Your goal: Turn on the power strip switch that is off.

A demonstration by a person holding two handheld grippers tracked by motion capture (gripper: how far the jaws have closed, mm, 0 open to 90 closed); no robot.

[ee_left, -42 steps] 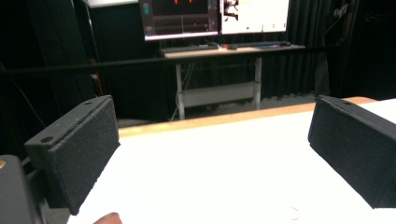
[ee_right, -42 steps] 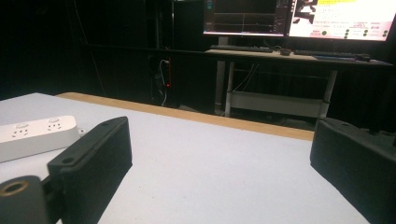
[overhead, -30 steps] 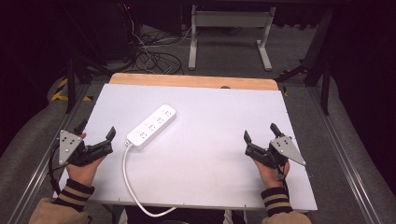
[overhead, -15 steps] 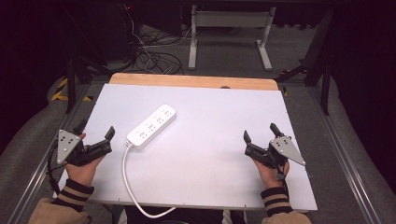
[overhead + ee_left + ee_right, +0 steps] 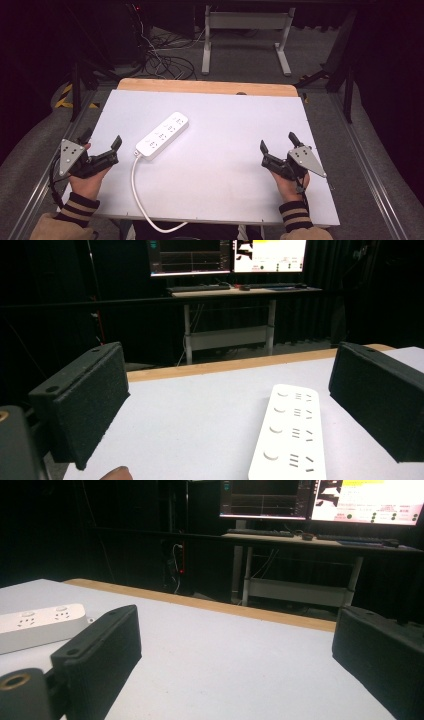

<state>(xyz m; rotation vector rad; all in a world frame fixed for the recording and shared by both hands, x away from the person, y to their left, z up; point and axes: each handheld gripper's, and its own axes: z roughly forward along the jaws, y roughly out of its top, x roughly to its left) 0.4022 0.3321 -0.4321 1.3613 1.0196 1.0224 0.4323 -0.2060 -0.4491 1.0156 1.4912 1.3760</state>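
1. The power strip (image 5: 162, 135) lies slantwise on the white table (image 5: 240, 195), left of centre, nearer the left gripper (image 5: 100, 145).
2. Both grippers rest at the near corners, jaws spread, empty (right gripper (image 5: 277, 142) well apart).
3. Best reach with the left, squaring its jaws across the strip's narrow sides.

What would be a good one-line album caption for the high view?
Two open hand-held grippers, left and right, rest at the table's edges beside a white power strip.
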